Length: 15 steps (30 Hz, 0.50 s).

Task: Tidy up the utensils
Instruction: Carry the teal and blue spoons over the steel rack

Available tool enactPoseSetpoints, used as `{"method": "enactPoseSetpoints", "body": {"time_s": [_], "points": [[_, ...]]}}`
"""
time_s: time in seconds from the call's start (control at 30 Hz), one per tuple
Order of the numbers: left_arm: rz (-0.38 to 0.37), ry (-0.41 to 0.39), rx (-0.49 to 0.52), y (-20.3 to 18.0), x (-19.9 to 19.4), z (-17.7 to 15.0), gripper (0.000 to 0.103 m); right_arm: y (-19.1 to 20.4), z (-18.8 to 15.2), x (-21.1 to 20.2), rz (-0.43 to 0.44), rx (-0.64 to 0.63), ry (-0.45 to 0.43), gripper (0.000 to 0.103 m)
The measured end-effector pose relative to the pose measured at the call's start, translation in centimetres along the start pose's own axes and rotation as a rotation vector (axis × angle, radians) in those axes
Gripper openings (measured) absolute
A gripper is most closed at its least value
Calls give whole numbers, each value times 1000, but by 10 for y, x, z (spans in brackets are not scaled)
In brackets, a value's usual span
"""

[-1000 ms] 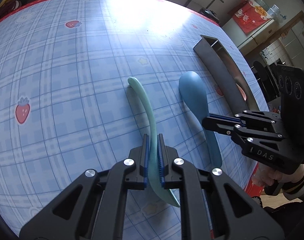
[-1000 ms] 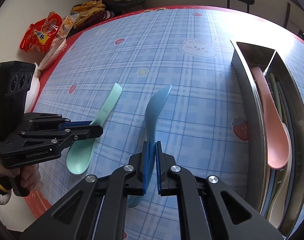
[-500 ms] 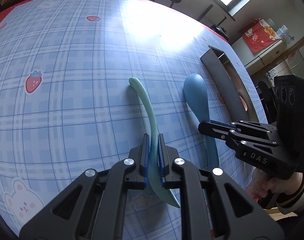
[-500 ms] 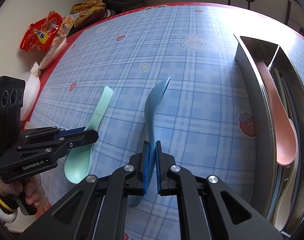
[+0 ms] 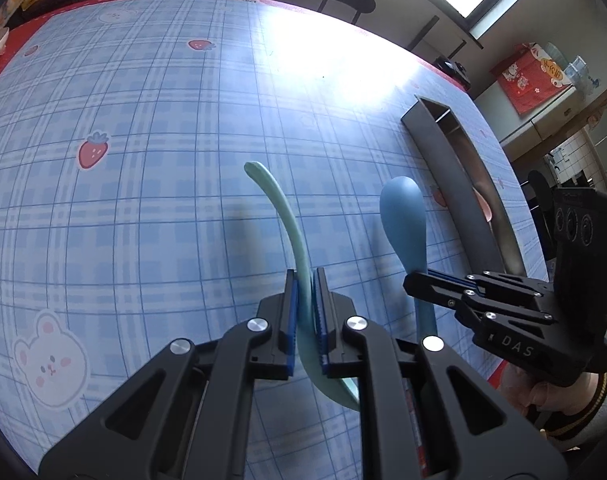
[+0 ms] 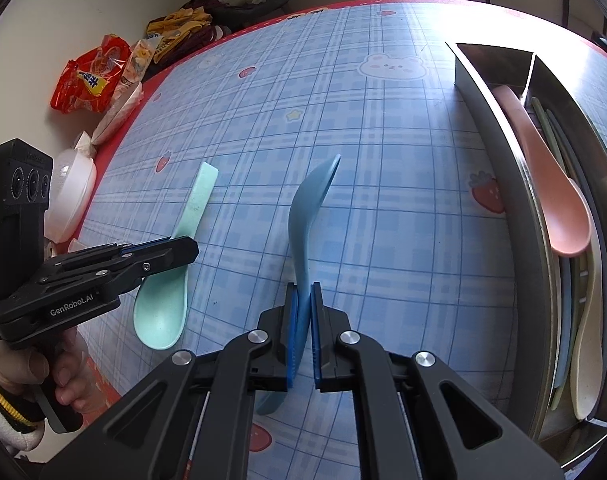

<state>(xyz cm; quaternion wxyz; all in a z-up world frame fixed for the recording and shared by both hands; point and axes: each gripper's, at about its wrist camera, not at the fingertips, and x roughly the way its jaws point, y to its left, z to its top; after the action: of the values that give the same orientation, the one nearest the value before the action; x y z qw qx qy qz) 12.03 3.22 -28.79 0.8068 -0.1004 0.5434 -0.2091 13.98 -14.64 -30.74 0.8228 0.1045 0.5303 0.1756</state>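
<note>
Left gripper (image 5: 303, 312) is clamped on the neck of the mint-green spoon (image 5: 281, 216); its handle runs forward from the pads and its bowl hangs beneath them, clear of the tablecloth (image 5: 143, 200).

Right gripper (image 6: 303, 332) is likewise clamped, on the blue spoon (image 6: 307, 208), bowl pointing forward, handle back below the pads.

The steel organizer tray (image 6: 503, 168) lies to the right of both tools; its long axis runs roughly parallel to both spoons. The compartment nearest the grippers already holds a pink spoon (image 6: 551, 184); further utensils lie in the compartment beyond the divider.

Judgement: the right hand is the nearer to the tray, with the blue spoon just beside its near wall; the green spoon sits farther left and would have to cross over. Either spoon appears already aligned for lowering lengthwise; sideways travel, not rotation, is what remains.
</note>
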Motion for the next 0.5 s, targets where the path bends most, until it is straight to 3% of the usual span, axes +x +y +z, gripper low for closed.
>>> {"method": "enactPoseSetpoints", "body": {"time_s": [0.3,0.5], "points": [[-33,-27,25,-35,-23,-13,12,-4,-10,-40,36,-18,-63,7],[-39,-19,68,-76,-20,-14,12,-35,-12,-71,37,10,-118,7]]}}
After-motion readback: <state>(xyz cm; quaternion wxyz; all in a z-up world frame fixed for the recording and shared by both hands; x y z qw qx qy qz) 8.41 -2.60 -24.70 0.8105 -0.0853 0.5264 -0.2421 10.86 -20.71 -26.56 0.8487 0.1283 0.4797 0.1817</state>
